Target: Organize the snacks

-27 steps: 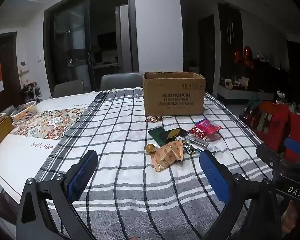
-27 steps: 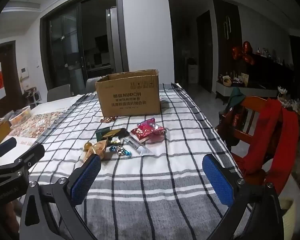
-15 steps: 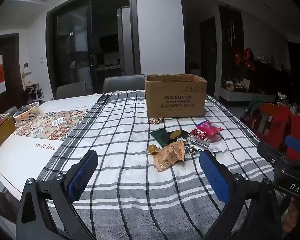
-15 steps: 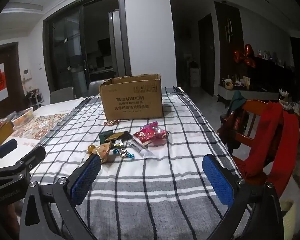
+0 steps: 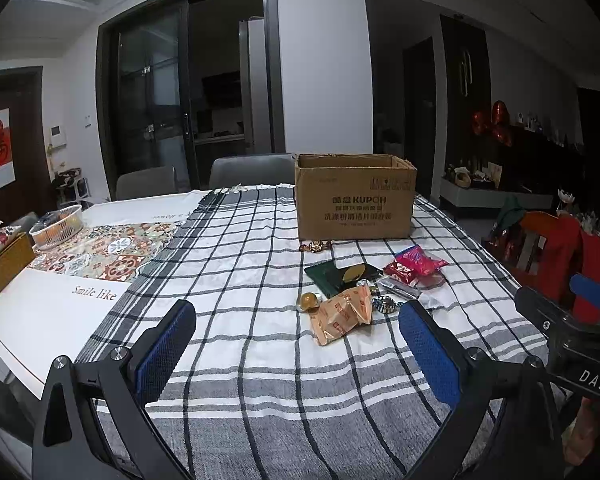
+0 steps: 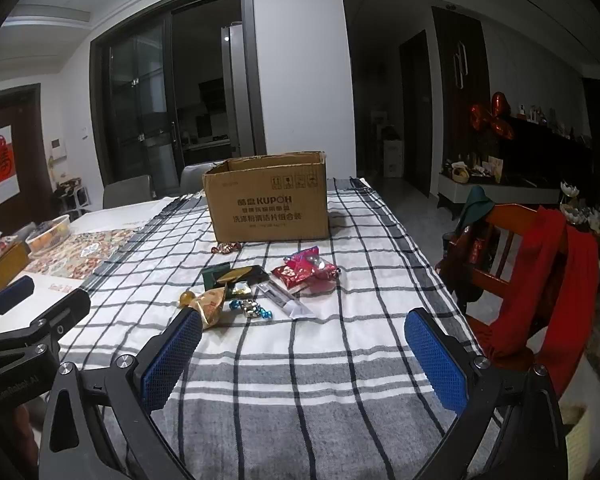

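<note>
Judging by the table, nothing has been sorted yet: the snacks [image 5: 364,288] are scattered on the checked cloth [image 5: 236,264] before the cardboard box [image 5: 354,198]. Left gripper [image 5: 300,352] and right gripper [image 6: 304,354] are spread wide, empty.

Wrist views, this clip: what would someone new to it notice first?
Probably the open cardboard box standing toward the far end of the checked tablecloth, with a loose pile of snacks lying in front of it: a red packet, a dark green packet and an orange wrapper. Next, the blue-padded left gripper and right gripper, both wide open and empty over the near cloth.
</note>
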`<state>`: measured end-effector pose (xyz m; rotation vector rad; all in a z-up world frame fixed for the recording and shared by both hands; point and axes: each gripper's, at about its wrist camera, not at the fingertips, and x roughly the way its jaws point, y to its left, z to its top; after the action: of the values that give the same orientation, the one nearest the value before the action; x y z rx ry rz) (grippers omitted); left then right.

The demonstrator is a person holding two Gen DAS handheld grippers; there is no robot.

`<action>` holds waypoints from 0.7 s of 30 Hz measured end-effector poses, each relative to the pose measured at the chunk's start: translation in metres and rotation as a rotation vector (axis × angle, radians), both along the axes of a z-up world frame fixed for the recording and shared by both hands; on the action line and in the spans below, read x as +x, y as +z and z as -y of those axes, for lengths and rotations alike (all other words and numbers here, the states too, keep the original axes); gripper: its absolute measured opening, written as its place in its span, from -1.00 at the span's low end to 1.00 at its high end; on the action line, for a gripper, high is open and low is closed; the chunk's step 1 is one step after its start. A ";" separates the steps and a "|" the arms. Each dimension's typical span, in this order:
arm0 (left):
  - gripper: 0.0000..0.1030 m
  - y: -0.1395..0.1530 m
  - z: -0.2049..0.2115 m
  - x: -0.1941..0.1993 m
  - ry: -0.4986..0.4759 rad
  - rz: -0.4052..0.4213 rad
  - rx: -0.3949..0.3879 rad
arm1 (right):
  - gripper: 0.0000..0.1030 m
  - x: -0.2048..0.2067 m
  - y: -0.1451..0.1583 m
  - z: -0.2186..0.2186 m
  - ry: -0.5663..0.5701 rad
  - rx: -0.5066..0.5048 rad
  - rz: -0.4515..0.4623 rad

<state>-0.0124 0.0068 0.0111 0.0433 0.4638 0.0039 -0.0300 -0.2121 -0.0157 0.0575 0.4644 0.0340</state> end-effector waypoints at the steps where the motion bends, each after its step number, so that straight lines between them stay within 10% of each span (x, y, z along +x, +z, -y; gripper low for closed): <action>1: 1.00 0.001 0.000 0.000 0.003 0.002 0.000 | 0.99 0.000 0.000 0.000 0.001 0.001 0.000; 21: 1.00 0.000 -0.002 -0.001 0.004 0.008 -0.002 | 0.99 -0.001 -0.001 0.000 -0.001 0.001 0.001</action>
<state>-0.0136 0.0089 0.0109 0.0400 0.4561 0.0076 -0.0308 -0.2120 -0.0164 0.0588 0.4631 0.0334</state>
